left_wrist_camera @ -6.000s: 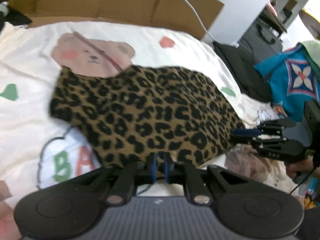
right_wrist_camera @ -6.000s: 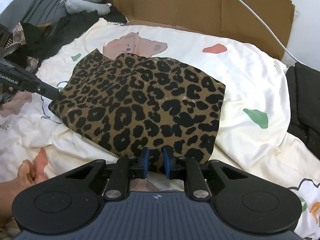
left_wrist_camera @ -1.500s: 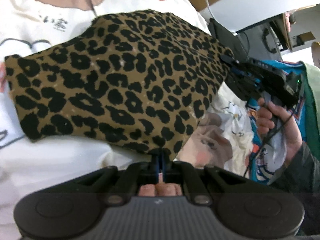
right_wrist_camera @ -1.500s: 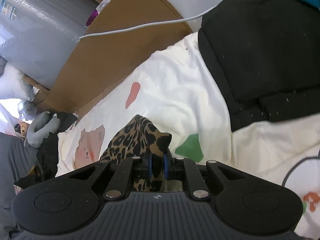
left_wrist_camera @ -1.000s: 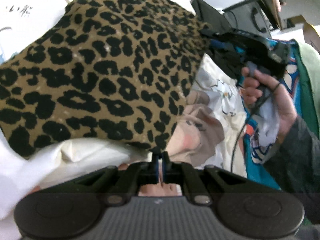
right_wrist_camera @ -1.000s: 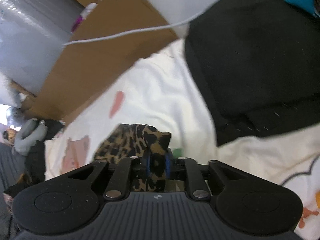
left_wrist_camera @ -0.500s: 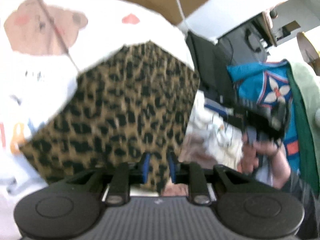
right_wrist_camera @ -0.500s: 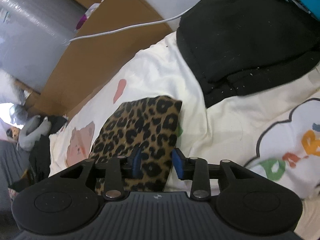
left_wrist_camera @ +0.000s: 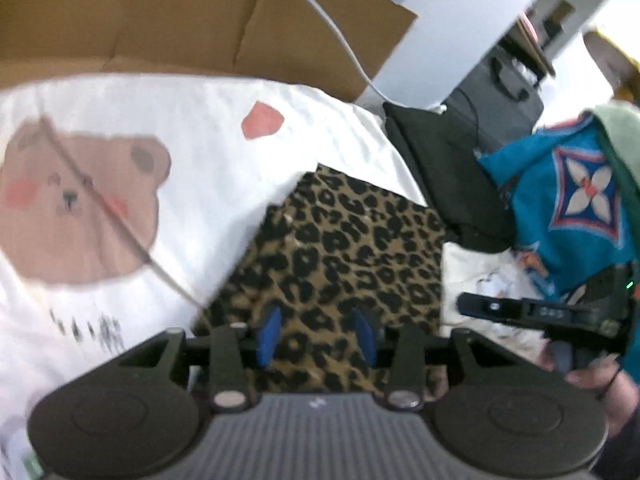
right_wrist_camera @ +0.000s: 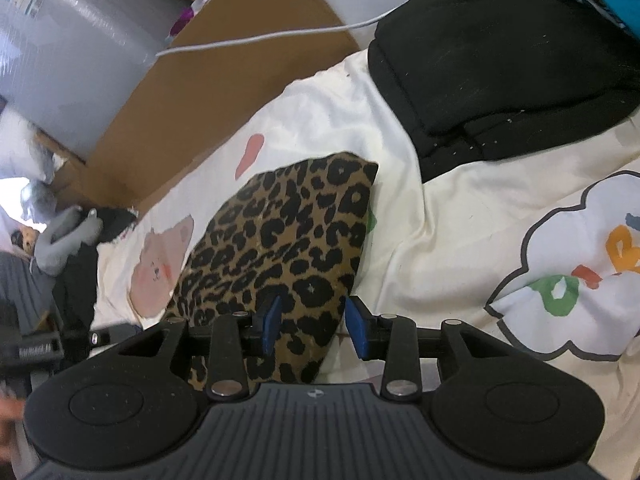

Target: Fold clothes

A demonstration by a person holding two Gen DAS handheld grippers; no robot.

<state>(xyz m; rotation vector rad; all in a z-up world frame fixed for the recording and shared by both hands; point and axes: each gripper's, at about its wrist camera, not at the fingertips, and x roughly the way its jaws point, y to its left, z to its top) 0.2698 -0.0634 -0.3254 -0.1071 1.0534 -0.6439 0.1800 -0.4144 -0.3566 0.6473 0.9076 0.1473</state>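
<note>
A leopard-print garment (left_wrist_camera: 352,248) (right_wrist_camera: 280,240) lies folded into a narrow stack on the white cartoon-print bedsheet (left_wrist_camera: 192,152) (right_wrist_camera: 432,240). My left gripper (left_wrist_camera: 316,334) hovers over its near end with the jaws opening; the blue pads stand apart and nothing is pinched between them. My right gripper (right_wrist_camera: 314,326) is open above the garment's near right edge, its pads clear of the cloth. The right gripper also shows in the left wrist view (left_wrist_camera: 468,304), held by a hand at the right side.
Folded black clothes (right_wrist_camera: 500,60) lie at the sheet's far right. A blue patterned cloth (left_wrist_camera: 568,204) hangs to the right. Brown cardboard (left_wrist_camera: 180,20) and a white cable (right_wrist_camera: 260,40) line the far edge. A grey plush toy (right_wrist_camera: 60,236) sits at the left.
Both grippers let go of the leopard garment, which now lies flat and folded on the sheet. Both jaws went from shut to open. The left gripper pulled back and up.
</note>
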